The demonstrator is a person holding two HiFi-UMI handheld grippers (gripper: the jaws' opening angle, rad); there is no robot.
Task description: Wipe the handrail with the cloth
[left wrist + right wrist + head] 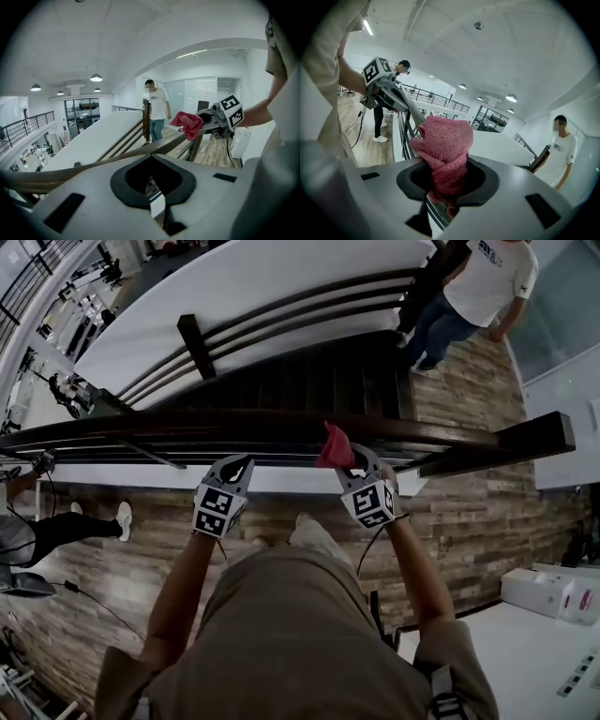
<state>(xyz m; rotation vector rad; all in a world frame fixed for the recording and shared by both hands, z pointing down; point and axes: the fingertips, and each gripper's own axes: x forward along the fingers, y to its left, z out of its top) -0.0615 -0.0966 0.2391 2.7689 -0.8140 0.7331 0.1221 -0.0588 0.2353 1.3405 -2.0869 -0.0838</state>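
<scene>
The dark wooden handrail [187, 424] runs across the head view in front of me, above a stairwell. My right gripper [353, 459] is shut on a bunched red cloth [333, 448], which rests against the rail's near edge. The right gripper view shows the cloth [446, 145] pinched between the jaws, with the rail [408, 115] running away behind it. My left gripper [237, 463] is shut and holds nothing, just short of the rail to the cloth's left. From the left gripper view, the rail [117, 159] crosses beyond the closed jaws, with the right gripper [212, 117] and cloth [188, 123] at the right.
Dark stairs [300, 381] drop away beyond the rail beside a white sloped wall [234, 296]. A person in a white T-shirt [483, 282] stands at the top right. Another person's legs [66, 526] show at the left on the wooden floor. White boxes [553, 592] sit at the right.
</scene>
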